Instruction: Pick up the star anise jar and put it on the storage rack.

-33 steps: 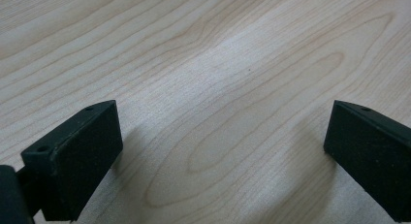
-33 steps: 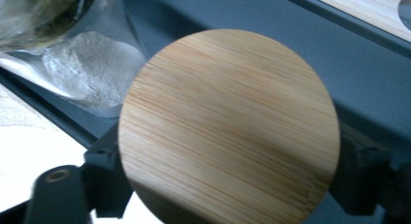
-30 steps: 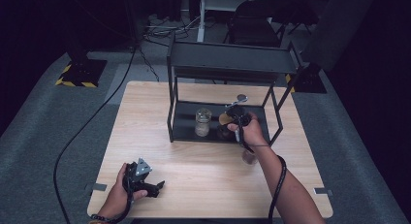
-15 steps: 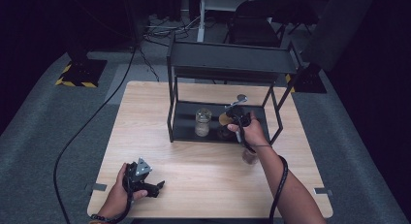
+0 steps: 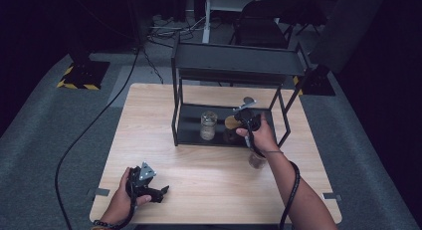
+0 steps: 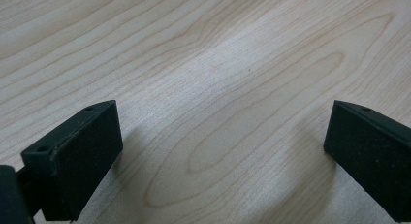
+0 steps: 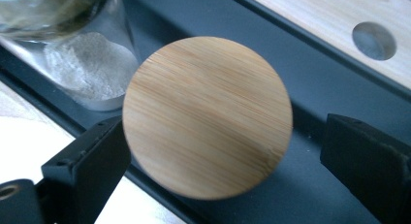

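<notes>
The table (image 5: pixel 164 115) is pale wood with a soft wavy grain. The shelf rack (image 5: pixel 234 60) on it is matt black. The round lid (image 7: pixel 207 117) is warm light brown bamboo with fine straight stripes. The glass jar (image 5: pixel 208 125) is clear, with whitish powder inside. Both grippers, the left gripper (image 5: pixel 158 192) and the right gripper (image 5: pixel 239 119), are black. The floor (image 5: pixel 45 125) is grey, with a yellow-black striped mark.

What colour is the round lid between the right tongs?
Light tan bamboo with fine straight grain, on the round lid; the right gripper view shows it best.
</notes>
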